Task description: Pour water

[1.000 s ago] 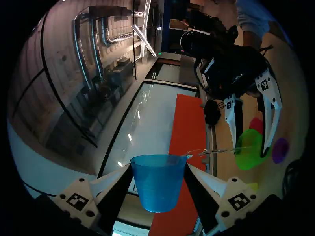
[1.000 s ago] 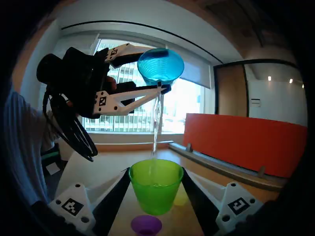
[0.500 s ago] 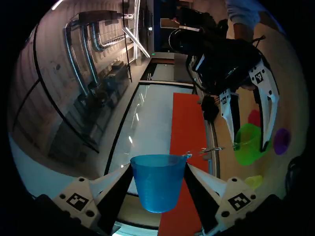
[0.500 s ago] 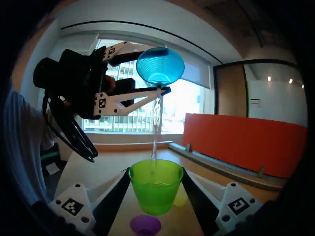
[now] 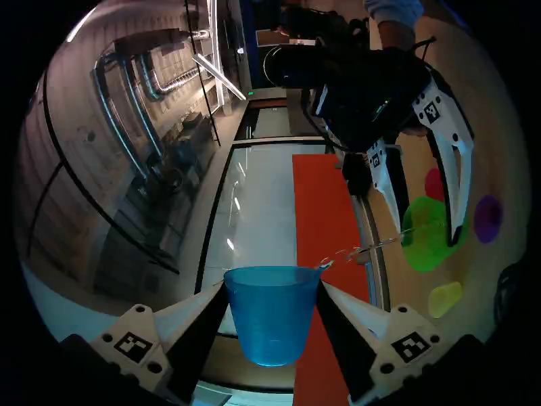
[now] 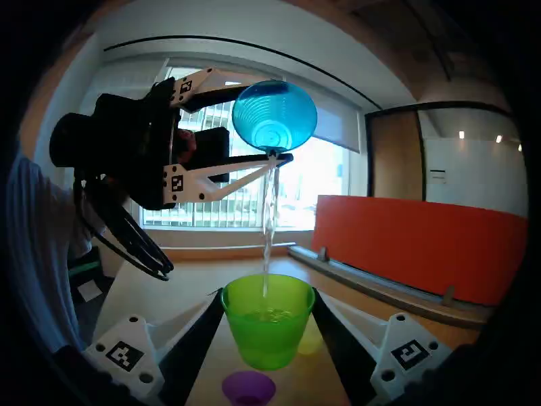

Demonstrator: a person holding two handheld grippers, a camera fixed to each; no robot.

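My left gripper point(image 5: 270, 289) is shut on a blue cup point(image 5: 272, 312), held tipped on its side. In the right gripper view the blue cup point(image 6: 274, 115) hangs high with its mouth facing me, the left gripper point(image 6: 270, 116) around it. A thin stream of water point(image 6: 268, 223) falls from its rim into a green cup point(image 6: 268, 328), which has some water in it. My right gripper point(image 6: 268, 299) is shut on that green cup, held upright just above the table. The left gripper view shows the stream point(image 5: 358, 252) reaching the green cup point(image 5: 425, 233) between the right gripper's fingers point(image 5: 454, 169).
A purple cup point(image 6: 249, 388) and a yellow cup point(image 6: 311, 344) stand on the wooden table point(image 6: 169, 284) under the green cup. A red cup point(image 5: 433, 184) stands beyond them. An orange panel point(image 6: 419, 243) runs along the table's edge. A person's sleeve point(image 6: 34, 257) is at left.
The blue cup has tipped a little further and the left gripper has turned slightly. The stream keeps running, and the water in the green cup stands a bit higher.
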